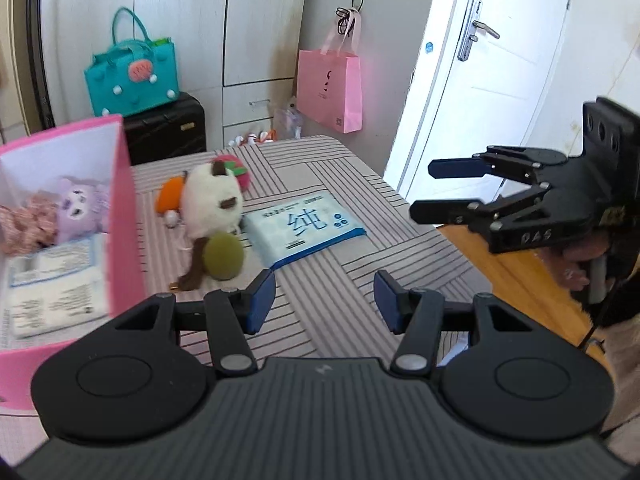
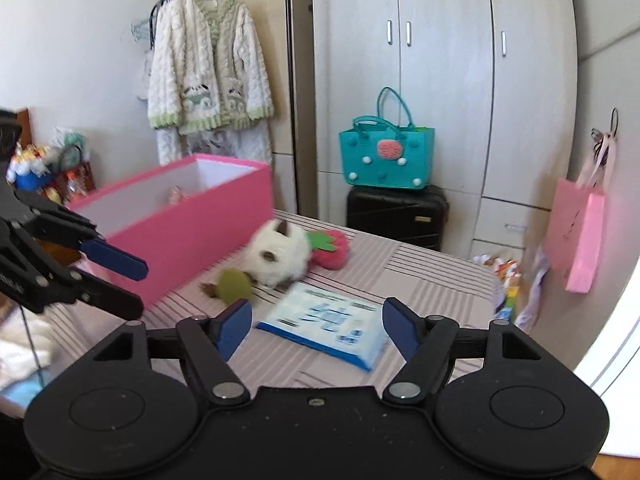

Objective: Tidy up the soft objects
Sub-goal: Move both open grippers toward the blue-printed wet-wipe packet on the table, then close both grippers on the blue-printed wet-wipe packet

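The left gripper [image 1: 325,300] and the right gripper [image 2: 317,330] both hover with fingers apart and empty above the striped surface [image 1: 320,184]; the right one's housing reads "DAS" in the left wrist view. On the surface lie a blue tissue pack [image 1: 305,228] printed with a large "纯", a white plush cat [image 1: 212,200], a strawberry plush [image 2: 332,250] and a green ball [image 1: 223,258]. The pink box [image 1: 124,208] to the left holds a purple plush [image 1: 82,210] and another labelled pack [image 1: 52,288] whose print is too blurred to read.
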Tool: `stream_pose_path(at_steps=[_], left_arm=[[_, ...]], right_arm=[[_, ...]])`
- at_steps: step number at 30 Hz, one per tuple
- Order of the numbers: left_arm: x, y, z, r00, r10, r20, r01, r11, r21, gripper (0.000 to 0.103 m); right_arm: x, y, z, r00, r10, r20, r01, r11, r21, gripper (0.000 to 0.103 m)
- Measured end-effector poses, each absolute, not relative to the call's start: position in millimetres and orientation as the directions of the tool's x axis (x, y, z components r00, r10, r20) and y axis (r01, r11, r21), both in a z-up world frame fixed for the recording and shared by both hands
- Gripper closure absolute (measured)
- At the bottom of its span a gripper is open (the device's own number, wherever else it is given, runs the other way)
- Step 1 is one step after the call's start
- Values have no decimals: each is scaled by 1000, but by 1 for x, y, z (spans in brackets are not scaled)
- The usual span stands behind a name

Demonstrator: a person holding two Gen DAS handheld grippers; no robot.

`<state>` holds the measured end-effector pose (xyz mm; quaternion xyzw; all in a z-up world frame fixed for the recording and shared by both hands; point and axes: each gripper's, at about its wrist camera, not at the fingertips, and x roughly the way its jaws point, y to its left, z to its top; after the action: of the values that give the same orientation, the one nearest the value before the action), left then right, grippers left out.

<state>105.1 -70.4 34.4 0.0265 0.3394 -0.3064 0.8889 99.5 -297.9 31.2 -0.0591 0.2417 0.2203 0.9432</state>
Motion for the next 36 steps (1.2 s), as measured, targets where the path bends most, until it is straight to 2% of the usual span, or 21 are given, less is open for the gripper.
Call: stream_pose_path(at_steps=[3,10,17,23,27,31,32,33,36], left_arm=[[116,-80,22,595,-525,-608,543,821,-178,50],[146,-104,-5,636,-481,-603,477,860,-182,51],[171,-127,-31,672,-399,-624,355,913,-202,53],[183,-135,-38,720,-316,-617,313,943,-118,53],[190,-134,-44,696,-340,-633,309,937,-164,54],[192,-137,-49,709,-313,-632,288,946,-145,54],[193,-137,-50,710,-311,-632,285,947,-145,53],[194,-138,-50,712,-308,-631,285,948,-141,52],[193,-140,-53,723,-293,-626,287,951,-113,51]], right_arm=[[114,-302,19,787,362,-499,-429,903,-21,26],[152,-314,-7,717,390,-578,-420,903,89,26],[180,-319,-28,708,402,-580,-363,912,189,27],[192,-311,-41,725,323,-608,-308,942,133,27],[194,-312,-43,721,350,-598,-326,933,153,27],[195,-313,-45,710,382,-592,-339,922,188,29],[196,-313,-47,708,382,-594,-338,922,189,39],[196,-313,-48,710,373,-597,-330,926,185,57],[194,-315,-49,722,375,-581,-321,926,198,66]])
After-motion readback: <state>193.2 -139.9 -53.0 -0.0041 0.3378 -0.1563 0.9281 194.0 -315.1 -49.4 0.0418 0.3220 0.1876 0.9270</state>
